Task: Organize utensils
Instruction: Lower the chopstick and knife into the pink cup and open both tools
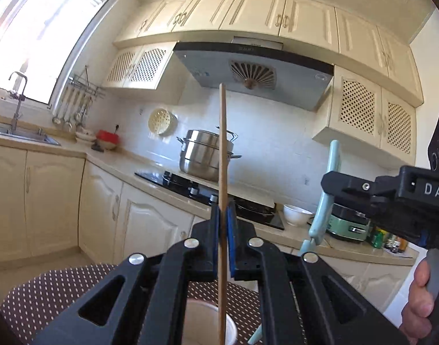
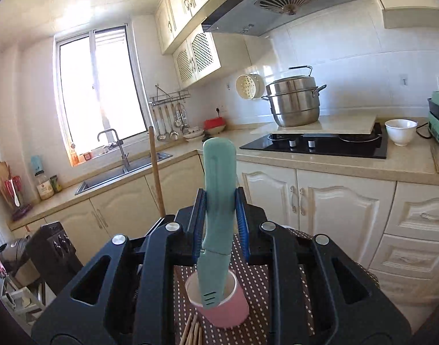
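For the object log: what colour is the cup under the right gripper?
Pink outside, white inside; the cup shows best in the right wrist view.

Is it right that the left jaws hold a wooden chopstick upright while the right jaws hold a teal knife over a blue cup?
Not quite: the cup is pink, as the right wrist view shows. The rest stands: left jaws hold the wooden chopstick upright, right jaws hold the teal knife over it.

I see a wooden chopstick (image 1: 222, 172) upright at frame centre and a teal knife-like utensil (image 2: 218, 201) upright, its tip seemingly inside the pink cup (image 2: 222, 304) at lower centre.
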A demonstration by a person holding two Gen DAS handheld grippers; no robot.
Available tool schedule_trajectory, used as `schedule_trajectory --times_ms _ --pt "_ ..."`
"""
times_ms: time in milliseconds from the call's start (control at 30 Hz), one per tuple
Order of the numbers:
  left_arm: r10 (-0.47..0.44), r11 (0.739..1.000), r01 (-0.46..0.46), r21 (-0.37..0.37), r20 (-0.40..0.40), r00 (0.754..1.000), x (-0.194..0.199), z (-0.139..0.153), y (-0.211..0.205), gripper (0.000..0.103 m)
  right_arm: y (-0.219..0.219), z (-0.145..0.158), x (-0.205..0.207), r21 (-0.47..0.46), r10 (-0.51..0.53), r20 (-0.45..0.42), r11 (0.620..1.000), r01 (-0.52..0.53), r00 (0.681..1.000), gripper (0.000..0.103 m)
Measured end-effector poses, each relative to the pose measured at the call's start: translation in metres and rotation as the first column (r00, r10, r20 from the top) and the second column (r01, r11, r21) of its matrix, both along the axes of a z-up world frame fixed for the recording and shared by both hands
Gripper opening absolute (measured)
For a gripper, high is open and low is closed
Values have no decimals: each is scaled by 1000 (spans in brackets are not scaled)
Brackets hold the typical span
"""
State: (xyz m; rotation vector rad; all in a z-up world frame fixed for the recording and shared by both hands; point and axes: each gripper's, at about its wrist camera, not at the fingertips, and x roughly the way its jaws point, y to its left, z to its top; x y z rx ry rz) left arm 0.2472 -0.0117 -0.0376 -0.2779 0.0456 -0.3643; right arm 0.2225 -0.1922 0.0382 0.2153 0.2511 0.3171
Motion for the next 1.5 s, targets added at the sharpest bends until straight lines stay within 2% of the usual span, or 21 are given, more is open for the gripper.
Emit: schedule_trajectory --times_ms 67,267,433,633,667,700,767,900,1000,1233,1400,1500 --pt "34 999 -34 26 15 999 6 -2 -1 5 6 -4 10 -7 -8 4 1000 8 1000 21" --pt "44 999 -44 14 -14 999 28 -17 4 5 20 -33 36 -28 -11 -44 1000 10 999 21" --pt "57 998 -55 40 -44 997 28 -32 6 5 26 -54 41 -58 -17 -70 998 13 997 21" --pt "52 995 -44 84 -99 994 29 -39 7 7 28 -65 40 -73 -36 -80 997 30 996 21" --pt "51 995 -42 86 -106 993 28 -42 7 11 29 -66 39 -75 -36 -83 997 30 996 21" --pt "49 996 -39 83 -115 992 27 -42 9 23 29 -67 39 -74 -37 -84 997 30 996 21" --pt "66 995 -56 84 -118 991 23 -43 11 33 30 -68 38 -80 -37 -86 996 31 996 21" --pt "82 993 -68 100 -139 987 16 -40 17 48 32 -69 34 -80 -41 -86 996 34 995 21" --pt "110 990 -95 108 -151 982 8 -37 24 54 34 -68 31 -83 -42 -83 996 35 996 21" --pt "149 983 -128 130 -164 975 -4 -34 33 55 41 -68 26 -87 -48 -86 995 41 995 22" --pt "161 981 -139 137 -171 972 -14 -31 40 61 42 -70 22 -96 -62 -101 994 52 993 24" --pt "170 979 -146 142 -176 970 -22 -27 43 63 44 -67 15 -102 -69 -88 993 60 994 31"
